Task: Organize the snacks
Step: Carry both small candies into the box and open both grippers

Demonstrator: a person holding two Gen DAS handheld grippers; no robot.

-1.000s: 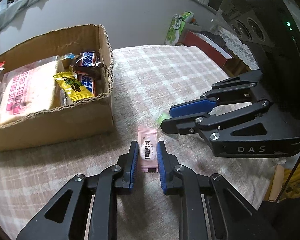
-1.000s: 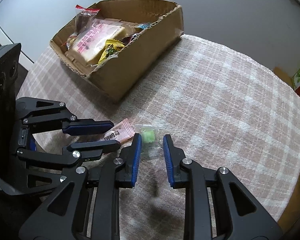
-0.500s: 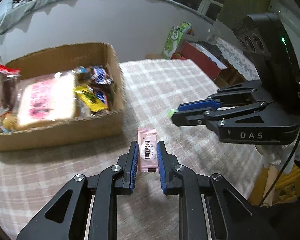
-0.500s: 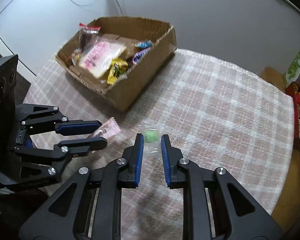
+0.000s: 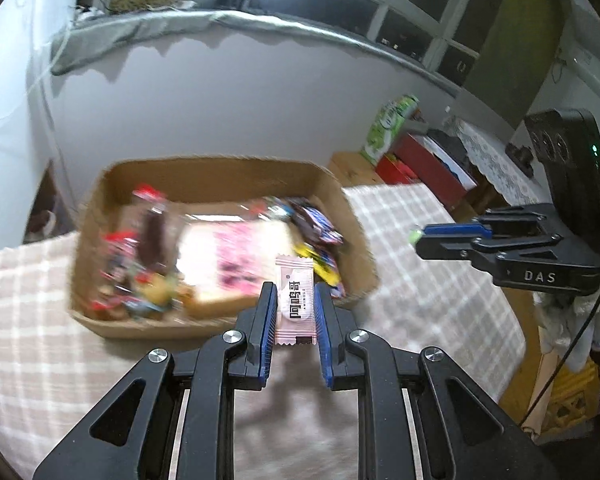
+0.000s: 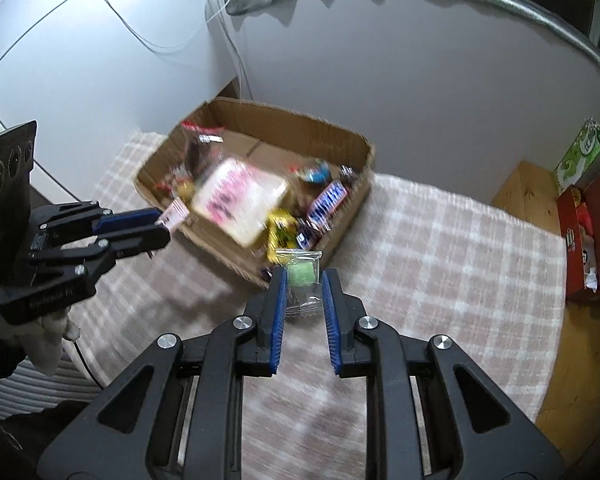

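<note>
Both candies lifted, heading for the box

You're gripping the pink candy sachet (image 5: 295, 300) in the left gripper (image 5: 294, 312) and the clear-wrapped green candy (image 6: 302, 280) in the right gripper (image 6: 303, 294); both are now rising off the checked tablecloth (image 6: 440, 248), nearing the cardboard box (image 5: 356, 236) of snacks, so dropping comes next.

Tablecloth (image 6: 440, 248): pink-beige with white check. Cardboard box (image 5: 220, 172): plain brown. Pink candy wrapper (image 5: 295, 300), black print. Clear wrapper (image 6: 302, 280), green sweet inside. Both grippers black, with blue finger pads (image 5: 267, 328).
</note>
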